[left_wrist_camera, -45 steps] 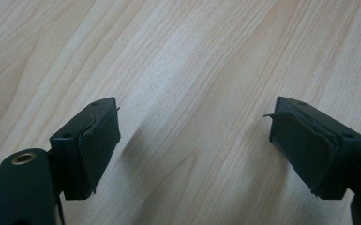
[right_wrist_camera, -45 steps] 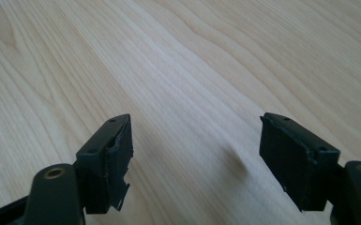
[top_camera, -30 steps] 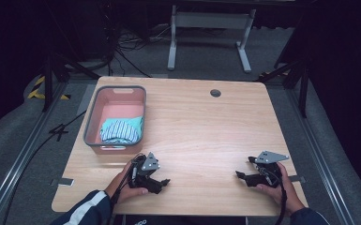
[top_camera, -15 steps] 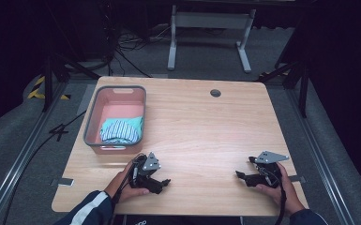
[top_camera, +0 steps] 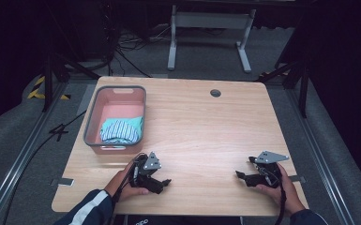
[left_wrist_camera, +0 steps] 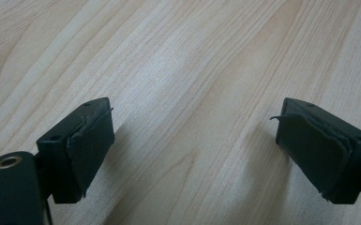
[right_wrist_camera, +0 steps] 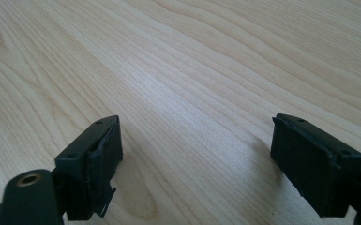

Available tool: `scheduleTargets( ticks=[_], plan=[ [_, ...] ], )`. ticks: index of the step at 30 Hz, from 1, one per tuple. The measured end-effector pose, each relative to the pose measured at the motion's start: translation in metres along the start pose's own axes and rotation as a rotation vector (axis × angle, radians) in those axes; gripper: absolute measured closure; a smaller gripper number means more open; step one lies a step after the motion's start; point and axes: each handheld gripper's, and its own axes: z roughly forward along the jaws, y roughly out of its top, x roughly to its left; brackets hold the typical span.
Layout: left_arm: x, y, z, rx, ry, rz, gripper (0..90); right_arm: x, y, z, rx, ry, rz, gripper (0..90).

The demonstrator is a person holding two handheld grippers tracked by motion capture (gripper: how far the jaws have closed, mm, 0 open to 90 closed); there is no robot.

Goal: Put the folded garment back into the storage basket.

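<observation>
My left gripper (top_camera: 166, 183) rests near the front left of the wooden table (top_camera: 201, 126), held by a hand in a dark sleeve with a white stripe. In the left gripper view its jaws stand wide apart (left_wrist_camera: 192, 140) over bare wood, nothing between them. My right gripper (top_camera: 240, 177) lies near the front right of the table and points left. Its jaws are also apart (right_wrist_camera: 197, 150) with only wood grain between them. A pink basket with a grey rim (top_camera: 90, 123) sits at the table's left and holds a folded blue-and-white striped cloth (top_camera: 121, 130).
A round cable hole (top_camera: 215, 93) sits near the table's far edge. Behind the table stands a grey metal frame (top_camera: 206, 28) on a dark floor. Cables trail over the floor at the left (top_camera: 56, 131).
</observation>
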Motion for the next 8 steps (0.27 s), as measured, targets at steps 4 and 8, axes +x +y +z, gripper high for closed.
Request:
scheduleTargets(
  ticks=[4, 8],
  plan=[
    [0.0014, 0.0005, 0.0008, 0.002, -0.012, 0.005, 10.7, -0.0001, 0.0, 0.0, 0.0, -0.001, -0.001, 17.4],
    [0.0023, 0.0009, 0.0011, 0.005, -0.014, 0.011, 9.9, -0.0001, 0.0, 0.0001, 0.0, -0.001, -0.001, 17.5]
  ],
)
